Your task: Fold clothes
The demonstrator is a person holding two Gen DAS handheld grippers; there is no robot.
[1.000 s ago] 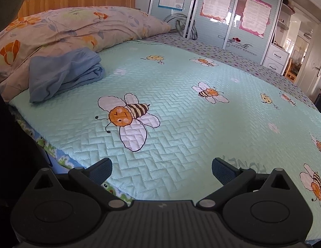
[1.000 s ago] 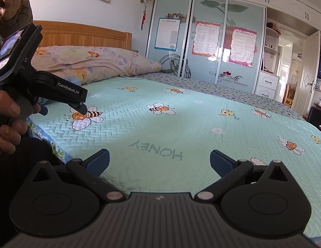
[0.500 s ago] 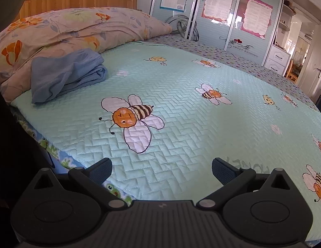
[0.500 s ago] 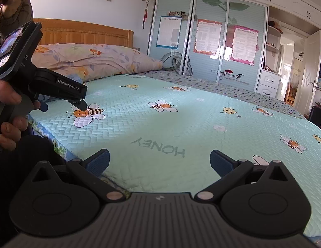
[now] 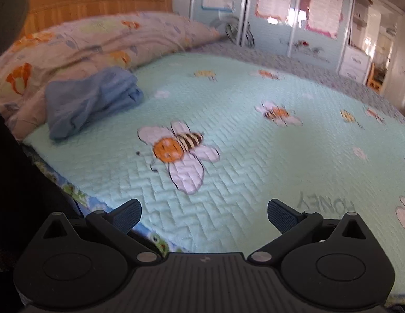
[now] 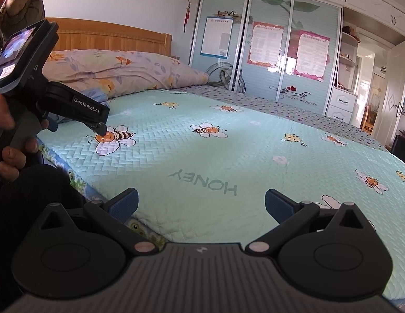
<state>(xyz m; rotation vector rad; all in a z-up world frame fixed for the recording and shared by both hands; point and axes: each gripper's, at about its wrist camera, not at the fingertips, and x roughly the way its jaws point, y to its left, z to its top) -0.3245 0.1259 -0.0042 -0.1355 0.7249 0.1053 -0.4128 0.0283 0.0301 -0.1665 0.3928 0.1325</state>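
Note:
A crumpled blue garment (image 5: 90, 101) lies on the green bee-print bedspread (image 5: 254, 156) at the far left, against the floral pillow (image 5: 98, 49). A sliver of it shows in the right wrist view (image 6: 98, 96) behind the left gripper. My left gripper (image 5: 203, 216) is open and empty over the bed's near edge, well short of the garment. It also appears in the right wrist view (image 6: 79, 122), held in a hand. My right gripper (image 6: 201, 206) is open and empty over the near edge by the word HONEY.
A wooden headboard (image 6: 111, 39) stands behind the pillow. Wardrobe doors with posters (image 6: 267, 52) line the far side. A white drawer unit (image 6: 342, 104) and an open doorway (image 6: 372, 99) are at the right. The bed's near edge (image 6: 98, 190) drops off at lower left.
The left gripper has turned and shifted left, so the blue garment and the big bee sit further right in its view. The right gripper has crept the same way. Both stay open.

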